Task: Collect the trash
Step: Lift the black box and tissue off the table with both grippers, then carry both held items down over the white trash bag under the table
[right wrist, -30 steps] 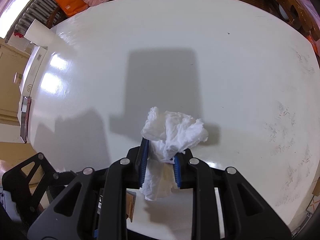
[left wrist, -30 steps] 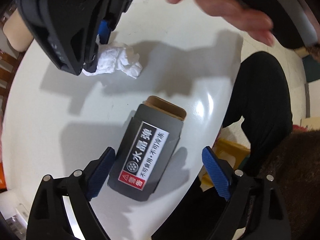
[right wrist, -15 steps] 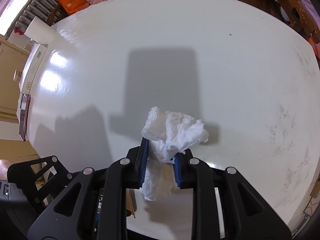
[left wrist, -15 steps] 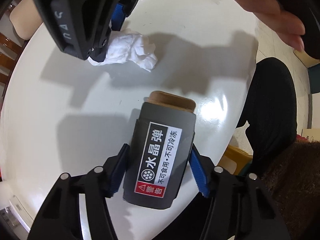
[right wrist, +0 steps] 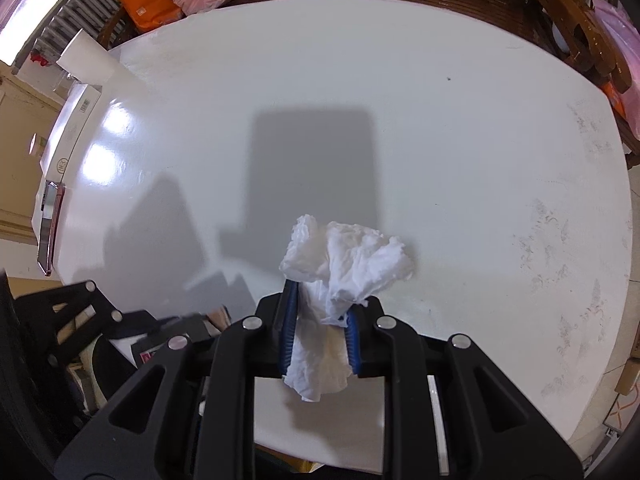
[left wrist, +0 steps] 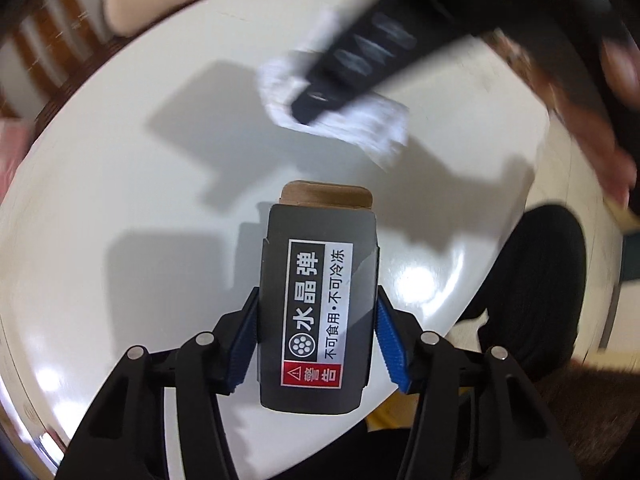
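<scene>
At 6 o'clock in the left wrist view, the left gripper (left wrist: 318, 344) has its 2 blue pads pressed against the long sides of a dark grey box (left wrist: 318, 320) with a white printed label and a brown inner sleeve poking out at its 12 o'clock end; the jaws are closed only as far as the box's width allows. The box sits over the glossy white table (left wrist: 120, 200), and whether it is touching the surface or lifted I cannot tell. Toward 1 o'clock, blurred, the right gripper (left wrist: 320, 96) carries a crumpled white tissue (left wrist: 360, 124). In the right wrist view, that gripper (right wrist: 319, 320) sits at 6 o'clock, nearly closed, pinching the tissue (right wrist: 344, 268) between its pads (right wrist: 289, 320), with most of the wad blooming out at 12 o'clock and a tail hanging back toward the camera. The risks, as I judge them: the box is smooth-sided, so a loose squeeze or a quick tilt could let it slide out; the inner sleeve might also slip from the open end; and the tissue, held by a thin fold, could tear or pull free if snagged.
</scene>
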`<action>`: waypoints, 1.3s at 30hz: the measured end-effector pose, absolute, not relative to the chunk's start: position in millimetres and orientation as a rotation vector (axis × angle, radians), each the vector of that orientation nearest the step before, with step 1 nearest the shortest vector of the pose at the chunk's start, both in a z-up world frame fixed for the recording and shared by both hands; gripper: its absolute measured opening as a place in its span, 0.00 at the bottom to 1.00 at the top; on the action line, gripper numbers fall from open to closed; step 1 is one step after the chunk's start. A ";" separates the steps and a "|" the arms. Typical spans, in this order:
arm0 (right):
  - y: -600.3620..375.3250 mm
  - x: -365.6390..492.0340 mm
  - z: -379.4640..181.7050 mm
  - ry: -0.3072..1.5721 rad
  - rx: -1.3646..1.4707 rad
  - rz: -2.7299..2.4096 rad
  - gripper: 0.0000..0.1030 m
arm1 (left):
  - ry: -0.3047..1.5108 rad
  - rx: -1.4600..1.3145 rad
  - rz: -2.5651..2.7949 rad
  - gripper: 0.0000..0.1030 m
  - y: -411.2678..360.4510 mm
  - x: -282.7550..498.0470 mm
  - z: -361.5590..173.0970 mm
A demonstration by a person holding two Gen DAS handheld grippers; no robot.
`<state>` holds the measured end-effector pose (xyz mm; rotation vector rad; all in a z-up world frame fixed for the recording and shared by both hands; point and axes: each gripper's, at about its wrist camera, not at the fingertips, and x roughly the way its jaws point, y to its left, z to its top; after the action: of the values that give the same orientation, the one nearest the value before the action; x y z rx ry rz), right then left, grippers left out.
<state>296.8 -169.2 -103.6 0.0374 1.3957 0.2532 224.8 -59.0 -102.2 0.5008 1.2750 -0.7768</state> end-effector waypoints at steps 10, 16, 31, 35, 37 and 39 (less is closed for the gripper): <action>-170.8 245.6 -65.2 1.334 0.018 0.270 0.20 | 1.230 0.390 -0.590 0.51 -40.8 188.0 -69.8; -167.5 186.8 -55.3 1.302 -0.033 0.295 0.20 | 1.242 0.332 -0.479 0.51 -23.5 164.5 -57.6; -141.1 70.2 -81.7 1.279 -0.065 0.381 0.20 | 1.269 0.283 -0.442 0.51 -22.3 84.0 -107.6; -136.9 58.9 -100.6 1.290 -0.063 0.383 0.20 | 1.257 0.283 -0.465 0.51 -26.0 65.1 -125.0; -133.9 56.4 -112.4 1.296 -0.068 0.377 0.20 | 1.268 0.254 -0.482 0.51 -26.5 59.1 -136.5; -133.0 52.9 -123.3 1.308 -0.059 0.379 0.20 | 1.277 0.243 -0.489 0.51 -27.7 52.0 -146.3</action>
<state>52.9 -133.0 -123.3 -0.0594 1.3079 0.3788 52.0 -27.7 -146.3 0.2427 1.2770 -0.4892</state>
